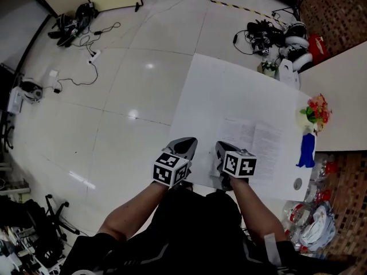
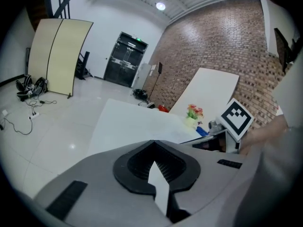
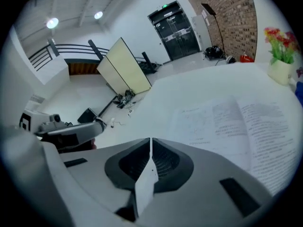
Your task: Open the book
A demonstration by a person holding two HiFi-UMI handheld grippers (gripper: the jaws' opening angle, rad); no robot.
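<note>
Both pairs of jaws are clenched on nothing. My left gripper (image 1: 184, 144) and right gripper (image 1: 221, 149) sit just short of the open book (image 1: 259, 143), which lies nearer the right one.

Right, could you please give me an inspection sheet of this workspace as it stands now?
Surface: white table, mostly bare.
Job's things: book lies open and flat, two printed pages facing up.
Clutter: potted flowers and a blue object at the table's right edge; a small round item near them.
Grippers: left gripper and right gripper side by side at the table's near edge, both shut, holding nothing, clear of the book.
Cables: loose cables on the floor at far left; tangled gear beyond the table.
Surroundings: tiled floor, brick wall.
</note>
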